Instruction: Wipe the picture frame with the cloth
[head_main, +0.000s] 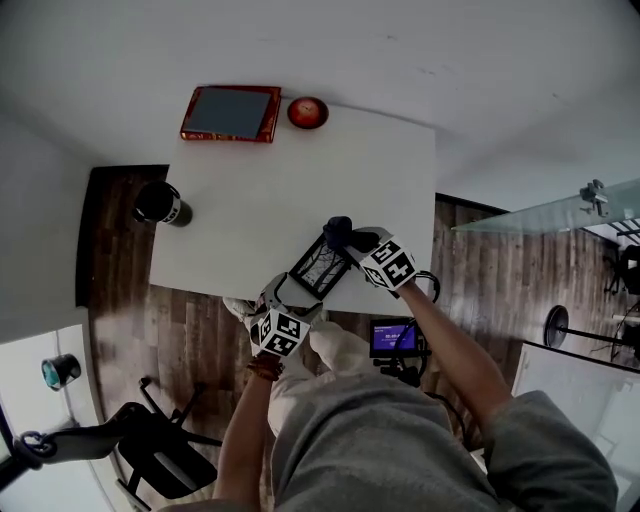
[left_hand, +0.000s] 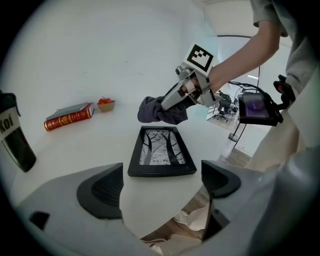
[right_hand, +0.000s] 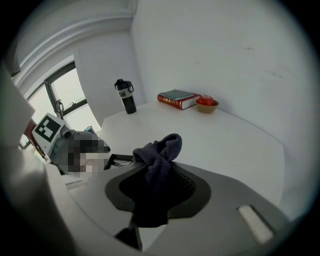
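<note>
Both hover near the picture frame on the bench; I see the left hand-held gripper gaping, empty; the right hand-held gripper clamps the cloth.

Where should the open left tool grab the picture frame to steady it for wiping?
Probably its near short edge, coming in low from the near side of the table. The picture frame lies flat, that edge faces the open left tool, and the middle is left free for the cloth.
</note>
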